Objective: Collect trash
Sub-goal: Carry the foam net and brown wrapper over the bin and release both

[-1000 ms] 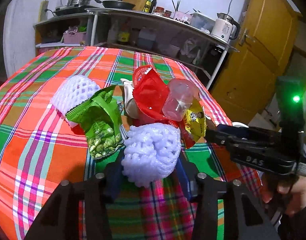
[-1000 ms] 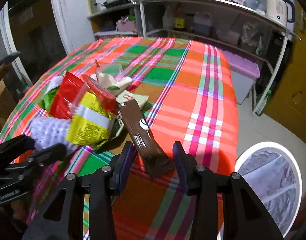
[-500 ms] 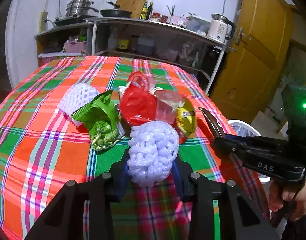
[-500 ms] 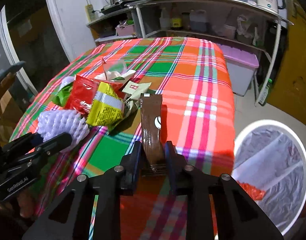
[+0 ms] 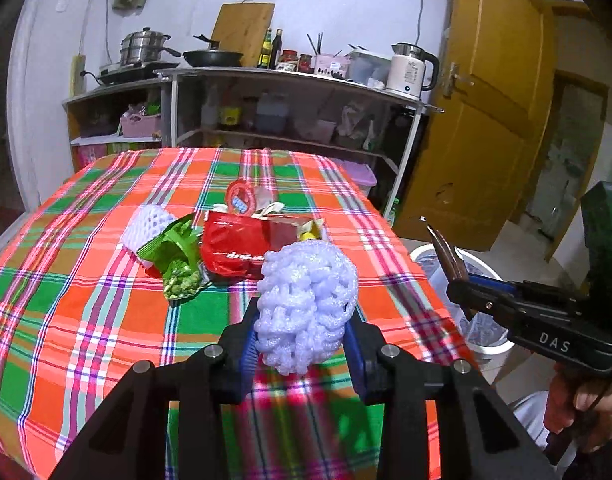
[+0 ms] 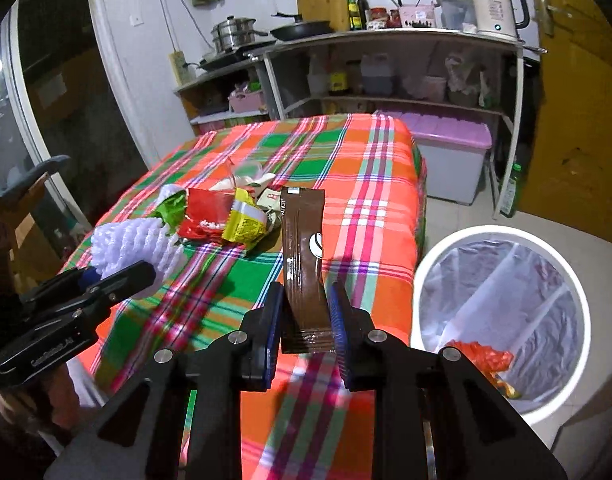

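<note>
The left tongs [image 5: 302,344] are clamped partway closed on a crumpled ball of pale lilac foam fruit netting [image 5: 306,304], the blue pads pressing into its sides with the ball bulging out above them. That netting looks feather-light and springy; it should squash under the pads and spring back, so a grip across its middle, as here, seems the safe place, and little squeeze is needed. The right tongs [image 6: 307,322] are drawn in narrow on the lower end of a long brown glossy foil sachet [image 6: 304,256], which stands up and leans forward out of the pads. The sachet looks thin, light and slick, and stiff enough to hold its length; being pinched near one end, it could pivot or slide out if swung hard.

Both loads hang clear above the bench [image 5: 86,300] with its orange, green and pink checked cloth. Beyond them, near the middle of the bench, lies the rest of the litter: a green snack bag [image 5: 178,256], a red foil wrapper [image 5: 234,248], a yellow packet [image 6: 244,222] and a second white foam net [image 5: 148,226], all touching in one heap. On the floor just beside the bench stands a round white bin lined with a clear bag [image 6: 501,316], some red and orange scraps already at its bottom, probably the destination for both pieces.
</note>
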{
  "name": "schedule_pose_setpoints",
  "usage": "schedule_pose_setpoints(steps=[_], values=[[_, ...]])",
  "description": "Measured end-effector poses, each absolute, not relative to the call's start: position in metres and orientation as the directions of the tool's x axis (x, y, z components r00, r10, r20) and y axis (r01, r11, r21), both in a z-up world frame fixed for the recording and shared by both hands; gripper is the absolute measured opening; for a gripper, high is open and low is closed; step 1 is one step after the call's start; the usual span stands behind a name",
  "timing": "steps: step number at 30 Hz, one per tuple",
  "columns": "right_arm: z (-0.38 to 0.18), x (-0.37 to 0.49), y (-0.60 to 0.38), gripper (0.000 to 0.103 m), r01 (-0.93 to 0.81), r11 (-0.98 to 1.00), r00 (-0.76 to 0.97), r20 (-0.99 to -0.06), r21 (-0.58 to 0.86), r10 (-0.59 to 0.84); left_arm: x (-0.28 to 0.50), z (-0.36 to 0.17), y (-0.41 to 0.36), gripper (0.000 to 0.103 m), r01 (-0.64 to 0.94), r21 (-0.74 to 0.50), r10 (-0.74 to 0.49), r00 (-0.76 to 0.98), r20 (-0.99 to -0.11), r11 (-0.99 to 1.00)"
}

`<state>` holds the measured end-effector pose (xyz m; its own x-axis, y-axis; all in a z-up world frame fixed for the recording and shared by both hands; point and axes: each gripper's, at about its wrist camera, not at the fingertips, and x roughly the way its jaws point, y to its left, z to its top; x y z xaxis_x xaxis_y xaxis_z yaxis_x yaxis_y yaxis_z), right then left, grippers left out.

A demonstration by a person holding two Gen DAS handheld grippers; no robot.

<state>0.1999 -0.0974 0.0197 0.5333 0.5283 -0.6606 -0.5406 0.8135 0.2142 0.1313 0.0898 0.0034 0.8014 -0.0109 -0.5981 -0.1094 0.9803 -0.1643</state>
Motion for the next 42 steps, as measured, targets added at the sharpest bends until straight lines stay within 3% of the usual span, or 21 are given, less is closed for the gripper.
schedule_pose_setpoints(steps=[21, 42], values=[[0.032, 0.188, -0.183, 0.025, -0.400, 0.887, 0.642, -0.621, 0.229, 0.450, 0.146, 0.014, 0.019, 0.038, 0.017, -0.135, -0.095, 0.797, -0.597, 0.991], [-0.001, 0.218, -0.240, 0.025, -0.275, 0.928, 0.635, -0.677, 0.252, 0.372, 0.209, 0.000, -0.054, 0.038, 0.173, -0.138, -0.222, 0.748, -0.626, 0.975]])
